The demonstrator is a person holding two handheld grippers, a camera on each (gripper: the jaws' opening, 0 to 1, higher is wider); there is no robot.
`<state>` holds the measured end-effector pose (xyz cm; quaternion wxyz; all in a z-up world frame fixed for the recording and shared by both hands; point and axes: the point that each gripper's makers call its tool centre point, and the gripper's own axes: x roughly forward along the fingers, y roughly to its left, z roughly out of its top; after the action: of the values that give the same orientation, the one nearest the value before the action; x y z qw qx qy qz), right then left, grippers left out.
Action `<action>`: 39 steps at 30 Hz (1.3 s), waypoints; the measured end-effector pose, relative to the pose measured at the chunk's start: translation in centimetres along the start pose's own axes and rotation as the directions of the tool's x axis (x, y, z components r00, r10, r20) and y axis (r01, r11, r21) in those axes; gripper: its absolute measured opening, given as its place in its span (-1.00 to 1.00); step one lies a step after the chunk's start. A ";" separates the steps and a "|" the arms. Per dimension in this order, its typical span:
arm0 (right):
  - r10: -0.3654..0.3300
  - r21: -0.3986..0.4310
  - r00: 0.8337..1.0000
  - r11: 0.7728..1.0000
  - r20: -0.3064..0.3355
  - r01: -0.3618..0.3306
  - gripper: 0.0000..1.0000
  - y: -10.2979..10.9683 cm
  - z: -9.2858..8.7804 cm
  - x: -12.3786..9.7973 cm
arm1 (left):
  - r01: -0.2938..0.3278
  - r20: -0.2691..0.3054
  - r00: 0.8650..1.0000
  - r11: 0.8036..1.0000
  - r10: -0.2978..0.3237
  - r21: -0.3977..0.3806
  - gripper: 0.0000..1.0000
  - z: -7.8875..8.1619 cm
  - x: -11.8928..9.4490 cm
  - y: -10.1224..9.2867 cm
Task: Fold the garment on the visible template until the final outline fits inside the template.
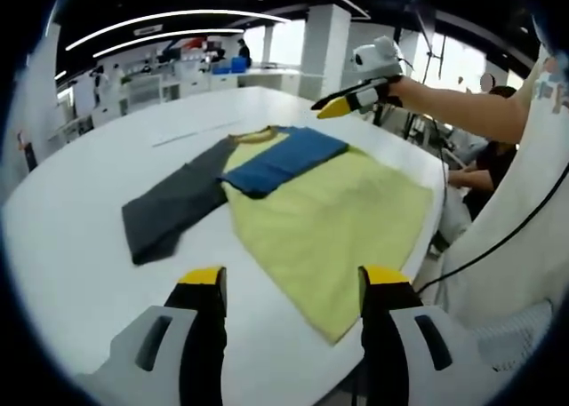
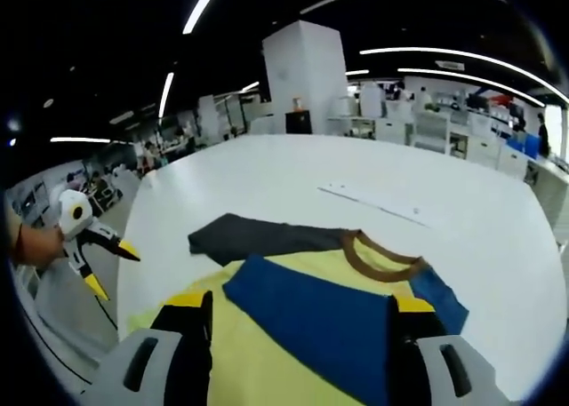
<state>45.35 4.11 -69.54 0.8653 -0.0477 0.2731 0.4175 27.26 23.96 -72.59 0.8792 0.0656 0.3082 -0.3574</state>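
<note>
A yellow garment (image 1: 333,224) lies flat on the white worktop (image 1: 89,210), with its brown collar (image 2: 378,255) at the far end in the left gripper view. One blue sleeve (image 1: 284,160) is folded over the yellow body, and the dark grey sleeve (image 1: 173,206) lies spread out to the side on the worktop. The left gripper (image 1: 289,286) hangs above the near hem with its jaws wide apart and nothing between them. The right gripper (image 2: 298,313) hangs above the blue sleeve, near the collar, and its jaws are also wide apart and hold nothing. A thin pale line (image 2: 369,202) is marked on the worktop beyond the garment.
</note>
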 end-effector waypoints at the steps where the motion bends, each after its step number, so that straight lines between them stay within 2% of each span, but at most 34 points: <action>1: -0.003 0.003 1.000 1.000 0.001 0.003 0.57 -0.1 -0.1 -0.2 | -0.002 0.001 1.000 1.000 0.002 0.001 0.14 0.0 0.0 0.0; 14: -0.006 0.027 1.000 1.000 0.004 0.006 0.56 -0.1 -2.2 -2.6 | -0.028 -0.003 1.000 1.000 0.028 -0.004 0.13 0.4 0.3 0.6; 28: -0.031 0.046 0.999 0.998 -0.009 0.031 0.55 -0.4 -4.9 -5.5 | -0.062 -0.023 0.998 0.998 0.062 -0.013 0.12 0.0 0.6 2.2; 39: -0.043 0.033 0.999 0.999 -0.011 0.043 0.55 0.0 -5.7 -7.1 | -0.086 -0.040 0.996 0.996 0.086 -0.008 0.13 -0.2 0.8 3.3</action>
<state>39.31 -2.54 -70.71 0.8734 -0.0414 0.2831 0.3940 29.78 26.01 -73.55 0.8878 0.0817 0.3239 -0.3165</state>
